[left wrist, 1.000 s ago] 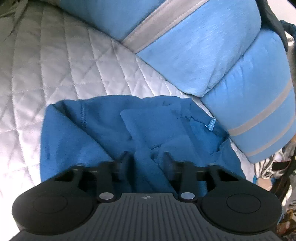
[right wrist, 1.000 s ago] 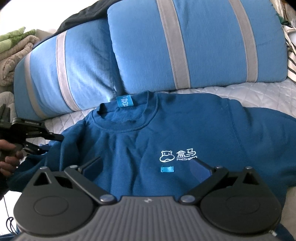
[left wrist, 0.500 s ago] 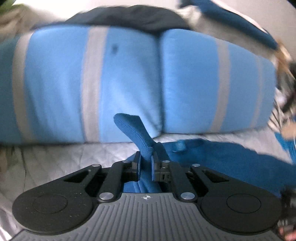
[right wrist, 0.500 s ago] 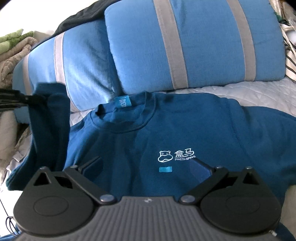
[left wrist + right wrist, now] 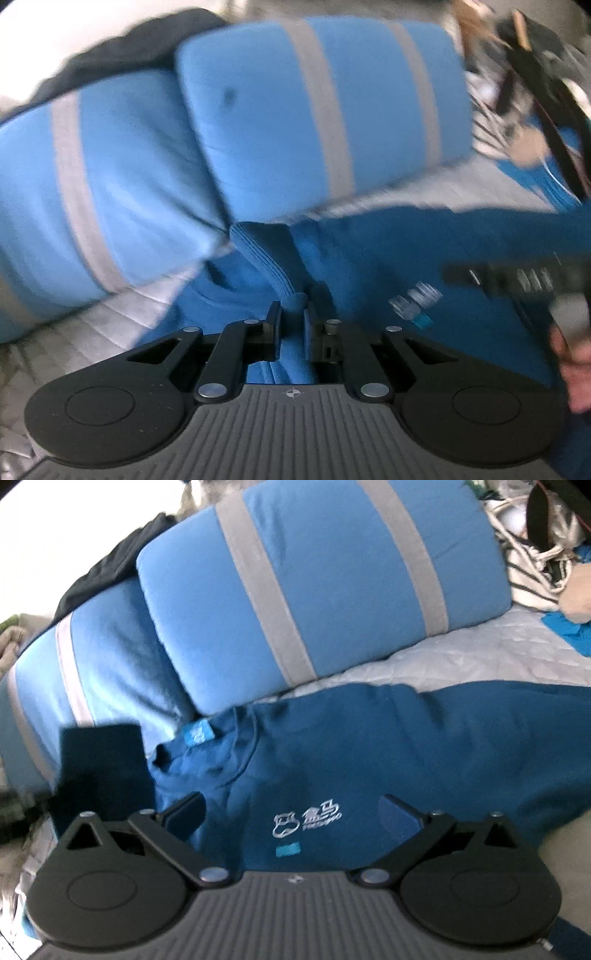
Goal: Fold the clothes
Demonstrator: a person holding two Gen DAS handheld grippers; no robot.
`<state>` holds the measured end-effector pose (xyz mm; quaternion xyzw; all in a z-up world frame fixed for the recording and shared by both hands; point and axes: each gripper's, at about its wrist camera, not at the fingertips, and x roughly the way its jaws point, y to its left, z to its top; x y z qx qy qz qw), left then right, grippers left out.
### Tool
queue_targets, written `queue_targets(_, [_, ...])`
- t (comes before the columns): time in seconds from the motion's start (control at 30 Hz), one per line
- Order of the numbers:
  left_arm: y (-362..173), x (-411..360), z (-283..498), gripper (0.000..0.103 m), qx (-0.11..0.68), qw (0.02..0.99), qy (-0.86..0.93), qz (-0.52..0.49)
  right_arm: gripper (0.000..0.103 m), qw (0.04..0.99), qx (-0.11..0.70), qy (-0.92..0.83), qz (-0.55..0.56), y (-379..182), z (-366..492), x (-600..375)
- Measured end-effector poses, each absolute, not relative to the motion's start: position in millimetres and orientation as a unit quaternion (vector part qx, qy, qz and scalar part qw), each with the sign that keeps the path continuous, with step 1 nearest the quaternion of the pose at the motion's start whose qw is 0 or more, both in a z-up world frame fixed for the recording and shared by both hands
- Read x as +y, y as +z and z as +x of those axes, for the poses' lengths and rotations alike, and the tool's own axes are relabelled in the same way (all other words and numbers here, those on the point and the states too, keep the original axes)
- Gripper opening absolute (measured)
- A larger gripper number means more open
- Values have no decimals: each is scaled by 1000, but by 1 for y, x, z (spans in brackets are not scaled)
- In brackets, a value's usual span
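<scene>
Left wrist view, blurred by motion. The left gripper [image 5: 293,317] is occupying the lower centre of the frame, its jaws standing almost together and pinching a ribbed sleeve cuff [image 5: 266,254] of the dark blue sweatshirt [image 5: 388,251]. The jaws have just been opening by a small amount, yet the cloth is remaining clamped between the pads. The cuff is rising from the jaws toward the middle of the frame, where it is ending against the lower edge of the pillows. The body of the sweatshirt is spreading across the centre and right of the frame on the white quilted bedcover [image 5: 110,321]. Two light blue pillows with grey stripes [image 5: 295,122] are filling the upper half. At the right edge the right gripper [image 5: 517,278] is appearing as a dark blurred bar, with the person's hand [image 5: 576,369] below it.

Right wrist view. The right gripper [image 5: 291,808] is sitting at the bottom of the frame with its jaws spread wide and nothing between them, hovering over the chest of the sweatshirt [image 5: 406,746]. A white printed logo [image 5: 306,818] is lying between the fingers, with a small light blue patch just below it. The collar, carrying a light blue neck label [image 5: 197,733], is pointing toward the pillows [image 5: 332,579] in the upper half. At centre left a dark fold of the lifted sleeve [image 5: 101,771] is hanging in front of the left pillow. The bedcover [image 5: 498,657] is showing at the right.
</scene>
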<state>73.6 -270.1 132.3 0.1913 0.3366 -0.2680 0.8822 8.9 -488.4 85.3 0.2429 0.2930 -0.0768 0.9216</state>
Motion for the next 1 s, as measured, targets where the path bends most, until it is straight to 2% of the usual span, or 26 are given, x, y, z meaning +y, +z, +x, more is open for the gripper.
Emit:
queue_targets(0.03, [129,-271,70,15,349,872,-287,187,103,922,290,-79,245,86,8,-490])
queue_targets(0.2, [113,-273,55,46,398,821,-373,168,103,919,286,-86,256,86,7,-494])
queue_targets(0.27, [114,-269,52,50,394,820,-377,172,103,920,284,-87,258,86,6,-494])
queue_targets(0.5, [120,-256,58,50,365,842,-336,213,103,921,278,-87,260,88,5,-495])
queue_targets(0.83, [101,-298,40,50,327,793,-401,322,103,916,279,-104,270,85,4,-499])
queue_targets(0.97, [82,-313,41,47,333,772,-407,358,103,917,280,-103,265,85,4,-497])
queue_targets(1.0, [79,-315,43,42,336,769,-407,360,103,917,282,-101,263,85,5,-496])
